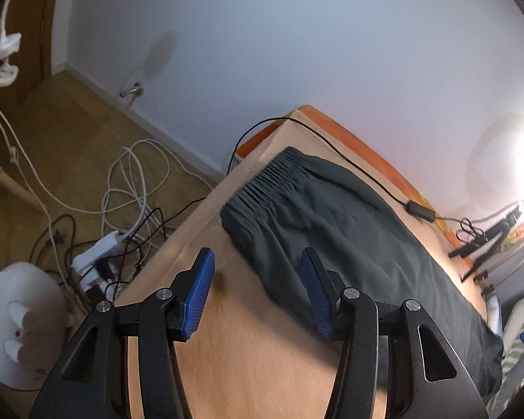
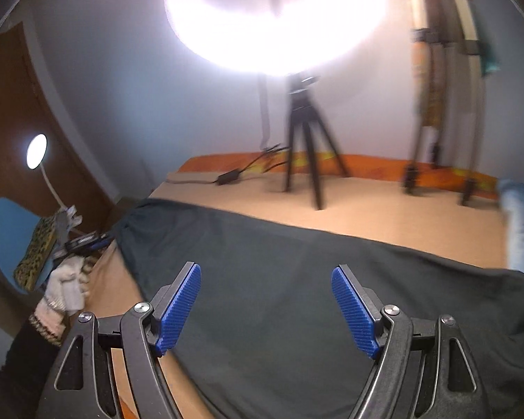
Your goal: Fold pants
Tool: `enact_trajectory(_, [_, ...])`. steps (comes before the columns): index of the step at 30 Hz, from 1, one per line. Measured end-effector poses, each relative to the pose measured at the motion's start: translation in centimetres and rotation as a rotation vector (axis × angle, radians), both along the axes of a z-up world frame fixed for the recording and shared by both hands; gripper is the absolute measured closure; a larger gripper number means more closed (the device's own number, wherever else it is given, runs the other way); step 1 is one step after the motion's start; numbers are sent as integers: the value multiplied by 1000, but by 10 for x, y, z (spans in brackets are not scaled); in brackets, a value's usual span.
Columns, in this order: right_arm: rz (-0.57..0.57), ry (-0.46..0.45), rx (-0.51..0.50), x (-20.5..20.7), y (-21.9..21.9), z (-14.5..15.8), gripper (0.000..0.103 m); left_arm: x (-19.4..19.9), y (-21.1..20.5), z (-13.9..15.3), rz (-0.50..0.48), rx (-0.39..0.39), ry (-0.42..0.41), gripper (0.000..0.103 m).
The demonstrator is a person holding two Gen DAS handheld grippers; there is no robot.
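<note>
Dark grey-green pants (image 1: 349,230) lie flat along a tan-covered surface (image 1: 248,366), with the gathered elastic waistband (image 1: 272,181) at the end near the surface's corner. My left gripper (image 1: 258,286) hovers open over the near edge of the pants close to the waistband; its right pad is above the cloth, its left pad above bare cover, and nothing is gripped. In the right wrist view the pants (image 2: 279,255) stretch across the tan surface (image 2: 384,209). My right gripper (image 2: 266,300) stands wide open just above the cloth, and its pads hold nothing.
A black cable with an adapter (image 1: 419,207) runs along the far orange edge. A tripod (image 2: 305,146) under a bright ring light (image 2: 276,17) stands on the surface behind the pants. A pale blue cloth (image 2: 520,223) lies at the right. Cables and a power strip (image 1: 97,255) are on the floor.
</note>
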State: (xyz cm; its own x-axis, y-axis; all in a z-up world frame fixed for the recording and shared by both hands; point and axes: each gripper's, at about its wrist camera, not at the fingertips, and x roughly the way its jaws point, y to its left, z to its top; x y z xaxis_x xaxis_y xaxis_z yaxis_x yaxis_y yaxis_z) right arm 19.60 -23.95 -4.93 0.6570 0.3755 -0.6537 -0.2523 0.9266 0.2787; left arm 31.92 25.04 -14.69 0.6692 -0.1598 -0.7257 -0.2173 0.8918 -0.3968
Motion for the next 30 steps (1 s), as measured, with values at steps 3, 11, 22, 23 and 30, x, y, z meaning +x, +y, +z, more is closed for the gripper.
enact_trajectory(3, [48,4,-32,14,29,-3,23,12,0,-6,-7,-5,3,53])
enact_trajectory(11, [162,30,-66,48,103,-6,23,22,-3,-9,-9,12,-28,56])
enact_trajectory(22, [281,105,-39,123,210,2,23,14,-21,4,-103,59,-148,91])
enact_trajectory(23, [293,128,-18,135,223,2,23,13,-21,5,-108,54,-156,91])
enact_trajectory(30, [368,240,13,198,320,-9,23,10,-19,7,-149,5,-206,91])
